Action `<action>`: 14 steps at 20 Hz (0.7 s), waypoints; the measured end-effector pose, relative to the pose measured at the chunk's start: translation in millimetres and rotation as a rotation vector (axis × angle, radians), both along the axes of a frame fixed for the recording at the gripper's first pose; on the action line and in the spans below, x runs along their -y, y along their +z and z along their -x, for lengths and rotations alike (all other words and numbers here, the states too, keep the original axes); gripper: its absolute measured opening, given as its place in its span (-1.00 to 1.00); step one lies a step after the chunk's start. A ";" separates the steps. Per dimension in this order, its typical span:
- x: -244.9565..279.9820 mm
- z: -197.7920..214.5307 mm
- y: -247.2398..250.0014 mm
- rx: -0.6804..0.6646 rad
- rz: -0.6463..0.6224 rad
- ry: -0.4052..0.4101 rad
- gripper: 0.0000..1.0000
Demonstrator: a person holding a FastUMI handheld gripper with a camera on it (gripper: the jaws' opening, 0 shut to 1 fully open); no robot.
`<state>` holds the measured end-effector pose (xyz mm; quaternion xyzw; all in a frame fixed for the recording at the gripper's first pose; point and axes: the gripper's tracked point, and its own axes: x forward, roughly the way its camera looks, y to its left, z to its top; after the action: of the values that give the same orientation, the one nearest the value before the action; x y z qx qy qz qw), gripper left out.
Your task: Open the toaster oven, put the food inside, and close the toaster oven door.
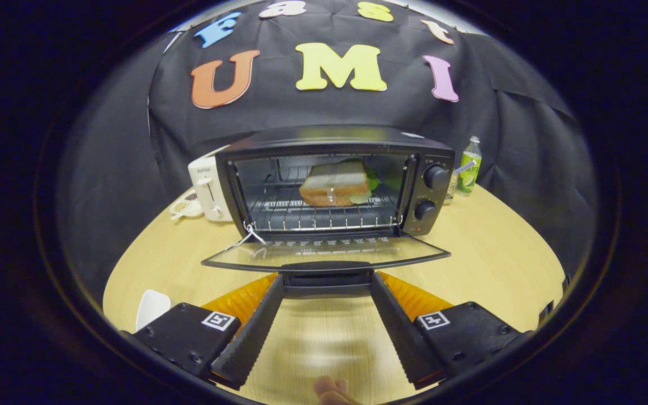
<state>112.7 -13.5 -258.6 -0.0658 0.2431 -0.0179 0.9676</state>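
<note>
The gripper (327, 281) is level and low over the desk (498, 264), fingers spread wide, tips at the handle (327, 266) of the oven (335, 180) door (324, 250), which hangs open. The sandwich (333, 184) lies on the rack inside. No writing is legible.

The claw (327, 281) has its fingertips hidden under the toaster oven door handle (327, 269). The white toaster (210, 188) stands half hidden behind the oven's left side. The bottle (470, 167) label is too small to tell.
</note>
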 end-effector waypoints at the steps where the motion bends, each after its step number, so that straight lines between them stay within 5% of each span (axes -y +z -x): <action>1: -1.0 -6.0 7.7 0.035 0.000 0.005 1.00; 9: 2.8 -26.7 41.8 0.284 0.012 0.057 1.00; 14: 6.7 -17.4 55.6 0.326 -0.020 0.055 1.00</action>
<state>130.1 -20.3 -202.9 -0.0591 0.0814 0.0004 0.9949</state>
